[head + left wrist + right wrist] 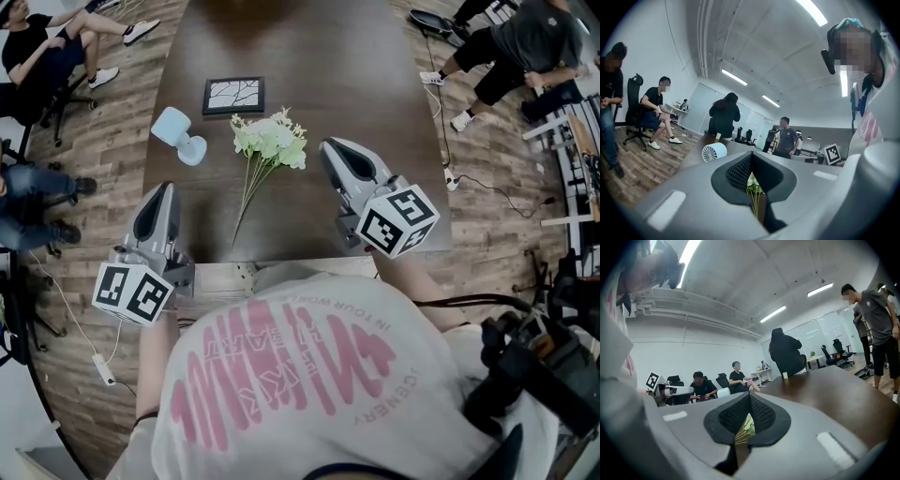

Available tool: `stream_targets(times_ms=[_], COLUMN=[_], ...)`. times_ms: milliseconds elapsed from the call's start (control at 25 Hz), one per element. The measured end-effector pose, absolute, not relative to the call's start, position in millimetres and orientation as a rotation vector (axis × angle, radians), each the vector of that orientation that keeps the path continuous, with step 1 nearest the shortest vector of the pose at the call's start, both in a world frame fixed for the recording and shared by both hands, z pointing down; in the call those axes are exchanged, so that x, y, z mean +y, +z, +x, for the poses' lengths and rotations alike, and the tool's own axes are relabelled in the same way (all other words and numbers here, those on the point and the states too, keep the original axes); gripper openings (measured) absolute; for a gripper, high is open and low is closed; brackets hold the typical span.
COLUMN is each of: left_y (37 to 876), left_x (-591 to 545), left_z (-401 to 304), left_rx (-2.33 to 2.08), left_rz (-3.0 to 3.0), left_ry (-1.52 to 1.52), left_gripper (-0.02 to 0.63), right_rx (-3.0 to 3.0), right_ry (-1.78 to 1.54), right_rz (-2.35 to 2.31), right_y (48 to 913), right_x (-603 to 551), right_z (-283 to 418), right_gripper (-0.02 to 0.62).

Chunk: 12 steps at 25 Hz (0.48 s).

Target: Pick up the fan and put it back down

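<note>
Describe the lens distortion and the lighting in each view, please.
Head view: fisheye bends the wood floor at the edges; the dark brown wooden table is evenly lit, the pale blue round fan sharp. Left gripper view: round black vignette, white ceiling light strip blown out. Right gripper view: same vignette, long ceiling lamp glaring.

— Where can we get through?
— Bare table (pixel 375 75) lies open on our right; flowers (pixel 270 139) sprawl across the middle, while the fan (pixel 176 131) and picture frame (pixel 233 95) stand in our way on the left.
</note>
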<state>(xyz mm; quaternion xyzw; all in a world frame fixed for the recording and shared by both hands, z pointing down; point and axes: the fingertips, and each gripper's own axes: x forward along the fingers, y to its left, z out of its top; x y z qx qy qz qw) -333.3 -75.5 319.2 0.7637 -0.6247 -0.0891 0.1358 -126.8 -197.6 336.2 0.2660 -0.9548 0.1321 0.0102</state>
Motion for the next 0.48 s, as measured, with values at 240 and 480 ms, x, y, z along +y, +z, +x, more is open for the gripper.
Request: stream_targets(times_ms=[240,480], left_y=[317.9,319.2], left_x=[-72.7,-80.9], left_z=[-330.0,-332.4], left_rx=[-1.804,-1.804], left_rz=[2.216,2.202], left_ry=[-0.258,-0.256], left_gripper=[0.017,0.017], right_rx=[-2.975,-2.968], right_ry=[0.432,0.438], right_rz=[0.832,0.820], right_y=[338.9,340.3], right_x=[-192.2,-199.1], right_z=[-123.6,-127.3], right_gripper=[0.005,0.005])
